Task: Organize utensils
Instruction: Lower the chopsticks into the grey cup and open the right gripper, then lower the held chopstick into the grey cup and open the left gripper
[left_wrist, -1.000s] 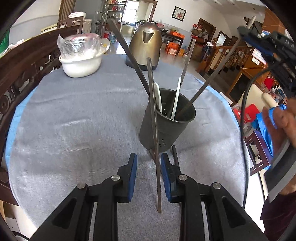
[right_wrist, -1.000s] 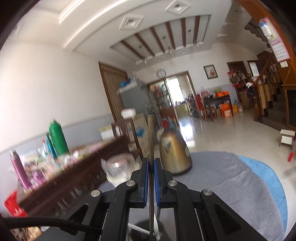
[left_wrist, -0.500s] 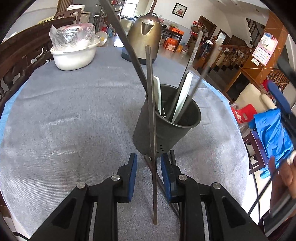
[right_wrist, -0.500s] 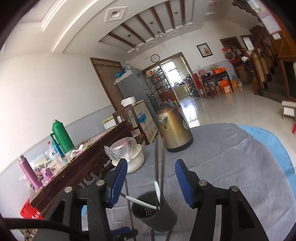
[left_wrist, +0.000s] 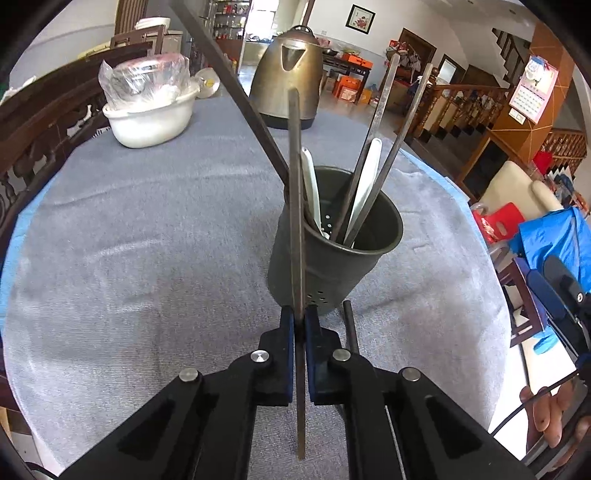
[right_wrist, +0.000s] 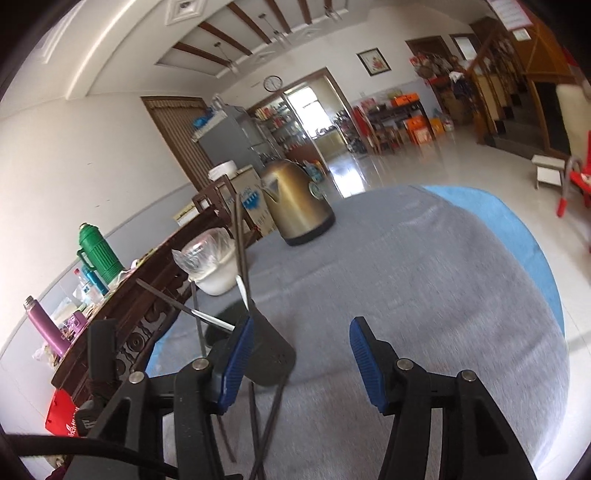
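The left gripper (left_wrist: 300, 325) is clamped on a dark chopstick (left_wrist: 295, 206), which stands nearly upright between its blue pads, lower end just above the grey tablecloth (left_wrist: 147, 258). Just beyond stands the dark utensil cup (left_wrist: 332, 266), holding more chopsticks and two white spoons (left_wrist: 364, 192). Another loose chopstick (left_wrist: 349, 325) lies beside the cup's base. The right gripper (right_wrist: 299, 354) hangs low over the cloth, tilted, jaws apart and empty. Farther back sit a white bowl (left_wrist: 151, 118) and a brass kettle (left_wrist: 288, 77)

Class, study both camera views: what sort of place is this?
Probably a lived-in home's open dining and living area: a cloth-covered table with a kettle, a staircase and a wall clock.
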